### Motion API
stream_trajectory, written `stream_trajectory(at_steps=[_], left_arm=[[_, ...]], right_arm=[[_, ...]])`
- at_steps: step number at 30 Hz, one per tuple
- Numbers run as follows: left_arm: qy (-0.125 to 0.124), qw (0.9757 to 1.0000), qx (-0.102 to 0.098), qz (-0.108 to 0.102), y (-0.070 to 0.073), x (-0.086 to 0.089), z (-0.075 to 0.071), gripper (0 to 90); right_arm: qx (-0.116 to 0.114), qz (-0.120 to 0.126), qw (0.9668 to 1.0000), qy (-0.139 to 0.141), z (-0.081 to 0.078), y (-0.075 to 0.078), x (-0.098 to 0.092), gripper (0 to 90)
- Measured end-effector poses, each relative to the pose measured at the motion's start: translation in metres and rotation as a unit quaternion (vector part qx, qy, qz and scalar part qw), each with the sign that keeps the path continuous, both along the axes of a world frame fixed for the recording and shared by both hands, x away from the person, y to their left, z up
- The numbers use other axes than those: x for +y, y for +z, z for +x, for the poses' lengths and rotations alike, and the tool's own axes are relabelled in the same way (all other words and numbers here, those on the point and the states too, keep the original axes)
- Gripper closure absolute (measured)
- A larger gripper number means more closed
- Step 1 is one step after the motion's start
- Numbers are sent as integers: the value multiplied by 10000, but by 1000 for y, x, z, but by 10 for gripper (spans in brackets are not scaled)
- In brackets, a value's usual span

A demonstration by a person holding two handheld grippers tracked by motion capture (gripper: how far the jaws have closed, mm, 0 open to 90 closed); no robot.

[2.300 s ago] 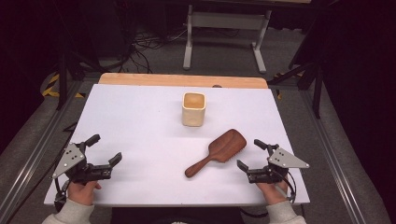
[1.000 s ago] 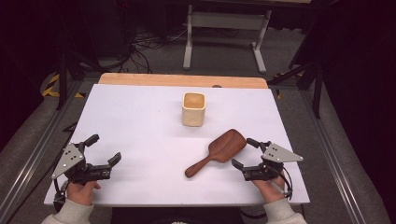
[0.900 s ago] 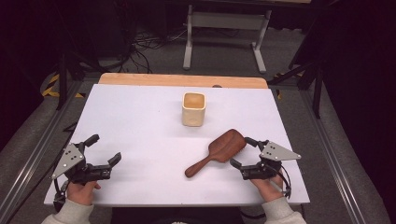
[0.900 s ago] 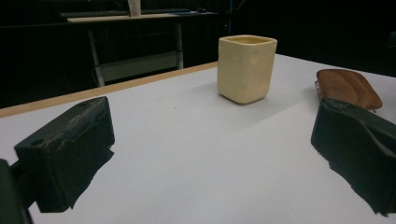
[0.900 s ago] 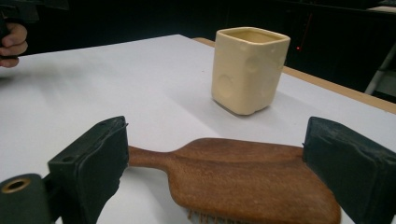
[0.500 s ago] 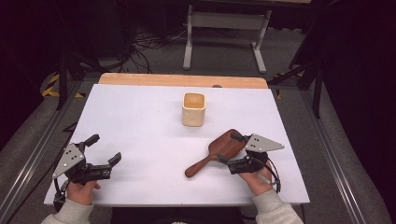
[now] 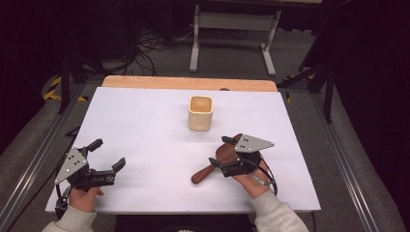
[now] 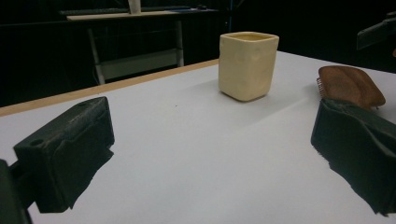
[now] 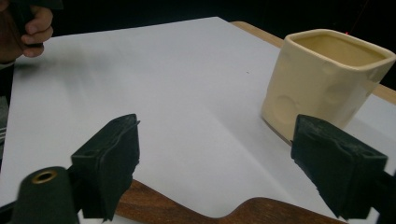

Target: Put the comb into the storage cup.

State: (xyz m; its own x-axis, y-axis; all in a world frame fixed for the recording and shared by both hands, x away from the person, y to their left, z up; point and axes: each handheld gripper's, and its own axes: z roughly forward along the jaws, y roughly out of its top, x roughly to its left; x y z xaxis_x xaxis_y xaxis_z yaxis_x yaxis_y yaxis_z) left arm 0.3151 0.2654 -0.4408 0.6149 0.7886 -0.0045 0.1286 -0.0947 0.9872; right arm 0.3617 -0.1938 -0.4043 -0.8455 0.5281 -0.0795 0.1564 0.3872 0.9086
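A dark wooden brush point(image 7: 207, 170) lies on the white table point(image 7: 145, 121), right of centre, its handle pointing toward the near edge. My right gripper point(image 7: 220, 151) hovers open over the brush where head meets handle, one jaw on each side. In the right gripper view the brush point(image 9: 243, 211) lies just below the open jaws, with nothing held between them. A cream square cup point(image 7: 200, 112) stands upright beyond the brush. My left gripper point(image 7: 109, 153) rests open at the near left, with nothing between its jaws. In the left gripper view the cup point(image 8: 247, 65) and the brush head point(image 8: 350, 85) are far off.
A wooden strip point(image 7: 188, 83) runs along the table's far edge. Beyond it are floor cables and a metal stand point(image 7: 232, 29). The person's other hand point(image 9: 25, 25) shows at the top left of the right gripper view.
My right gripper has moved left from the table's near right, and its open jaws now straddle the brush. The left gripper, cup and brush have stayed put.
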Motion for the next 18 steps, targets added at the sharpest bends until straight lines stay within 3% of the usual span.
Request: stream_trajectory(at_steps=[2, 8, 9, 10, 12, 13, 14, 18], left_arm=[[0, 10000, 3, -11, 0, 0, 0, 3], [4, 10000, -13, -21, 0, 0, 0, 3], [4, 10000, -13, -21, 0, 0, 0, 3], [1, 10000, -14, -20, 0, 0, 0, 3], [1, 10000, -13, -12, 0, 0, 0, 3], [1, 10000, -13, -12, 0, 0, 0, 3], [0, 10000, -23, -19, 0, 1, 0, 3], [4, 10000, -25, -18, 0, 1, 0, 3]], right_arm=[[12, -30, 10000, 4, 0, 0, 2, 197], [273, -300, 9992, 37, 5, 2, 13, 594], [273, -300, 9992, 37, 5, 2, 13, 594], [343, -360, 9988, 16, 7, 3, 16, 732], [417, -415, 9983, 48, 8, 4, 17, 843], [417, -415, 9983, 48, 8, 4, 17, 843], [480, -523, 9974, 118, 9, 6, 19, 898], [569, -813, 9949, 160, 12, 8, 24, 899]])
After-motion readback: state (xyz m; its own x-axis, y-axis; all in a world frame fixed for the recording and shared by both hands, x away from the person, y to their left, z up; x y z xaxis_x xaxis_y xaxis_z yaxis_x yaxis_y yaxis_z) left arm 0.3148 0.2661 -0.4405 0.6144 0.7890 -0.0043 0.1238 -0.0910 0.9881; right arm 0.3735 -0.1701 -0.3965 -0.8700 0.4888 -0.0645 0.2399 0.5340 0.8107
